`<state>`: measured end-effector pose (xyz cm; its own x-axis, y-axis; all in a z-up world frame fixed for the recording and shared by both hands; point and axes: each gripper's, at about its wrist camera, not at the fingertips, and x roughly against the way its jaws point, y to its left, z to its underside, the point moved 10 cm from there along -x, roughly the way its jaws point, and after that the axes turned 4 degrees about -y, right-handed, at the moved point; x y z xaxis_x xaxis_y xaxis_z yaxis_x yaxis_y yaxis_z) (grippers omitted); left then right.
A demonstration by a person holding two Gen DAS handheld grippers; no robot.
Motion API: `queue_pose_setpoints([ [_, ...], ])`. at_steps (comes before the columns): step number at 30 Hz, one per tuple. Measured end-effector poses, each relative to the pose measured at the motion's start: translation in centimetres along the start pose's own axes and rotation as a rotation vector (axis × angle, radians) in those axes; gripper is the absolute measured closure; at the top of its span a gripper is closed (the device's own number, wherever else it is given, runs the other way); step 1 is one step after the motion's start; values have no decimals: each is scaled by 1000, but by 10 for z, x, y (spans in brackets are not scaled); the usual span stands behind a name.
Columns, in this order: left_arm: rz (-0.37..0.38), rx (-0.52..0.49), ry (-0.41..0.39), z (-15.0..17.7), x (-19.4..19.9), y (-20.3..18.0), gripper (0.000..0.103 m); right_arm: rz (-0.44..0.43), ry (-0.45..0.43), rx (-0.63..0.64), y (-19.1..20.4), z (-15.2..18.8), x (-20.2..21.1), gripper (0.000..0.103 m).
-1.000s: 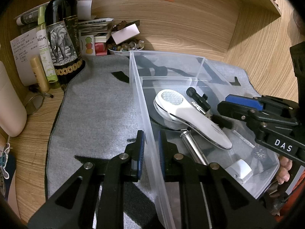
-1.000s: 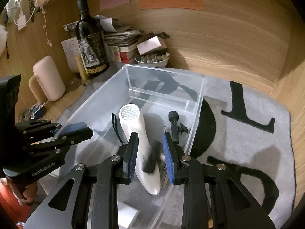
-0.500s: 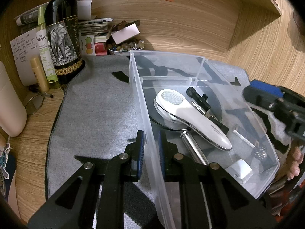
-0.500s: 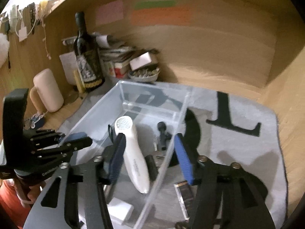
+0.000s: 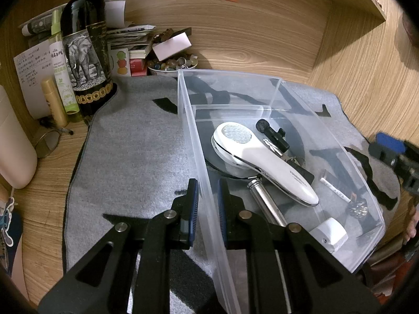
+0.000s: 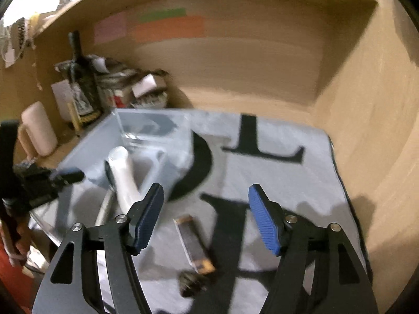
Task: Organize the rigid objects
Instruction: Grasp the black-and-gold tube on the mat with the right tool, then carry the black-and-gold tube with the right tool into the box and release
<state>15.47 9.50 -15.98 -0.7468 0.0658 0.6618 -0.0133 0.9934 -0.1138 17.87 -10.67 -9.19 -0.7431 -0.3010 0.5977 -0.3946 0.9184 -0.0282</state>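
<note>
A clear plastic bin [image 5: 183, 99] stands on the grey mat [image 5: 131, 157]. My left gripper [image 5: 208, 206] is shut on the bin's left wall. Inside lie a white handheld device [image 5: 262, 162], a small black clip-like piece [image 5: 272, 136], a metal cylinder [image 5: 264, 201] and a little white block [image 5: 330, 233]. My right gripper [image 6: 207, 217] hangs over the mat to the right of the bin, its jaws opening with nothing between them. Below it on the mat lie a flat dark bar with brown ends [image 6: 193, 243] and a small dark lump [image 6: 191, 282]. The right wrist view is blurred.
A wine bottle [image 5: 86, 52], a green tube [image 5: 62, 78], a cream tumbler [image 5: 13, 144], a bowl of stones [image 5: 172, 65] and stacked papers crowd the back left corner. Wooden walls close in behind and on the right. The mat carries large black letters [image 6: 262, 141].
My right gripper drew back out of the bin and swung right over the mat, its jaws spreading wide. The left gripper and the bin stayed put.
</note>
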Motion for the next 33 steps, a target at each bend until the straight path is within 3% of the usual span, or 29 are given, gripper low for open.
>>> queue_pose_setpoints([
  [4,0,-1,0,0,0,0,90,20,63,-26,-13,25,-7,39],
  [12,2,1,1,0,0,0,90,-26,142,-31,-5,52,-25,39],
  [14,1,2,1,0,0,-1,90,-42,165,-21,-1,56,-33,43],
  [16,1,1,1,0,0,0,90,-53,195,-6,4,63,-40,59],
  [18,2,2,1,0,0,0,90,-75,227,-2,8,70,-48,67],
  [21,1,1,1,0,0,-1,90,-66,211,16,9,69,-49,81],
  [33,2,2,1,0,0,-1,90,-47,105,-10,4,36,-33,81],
])
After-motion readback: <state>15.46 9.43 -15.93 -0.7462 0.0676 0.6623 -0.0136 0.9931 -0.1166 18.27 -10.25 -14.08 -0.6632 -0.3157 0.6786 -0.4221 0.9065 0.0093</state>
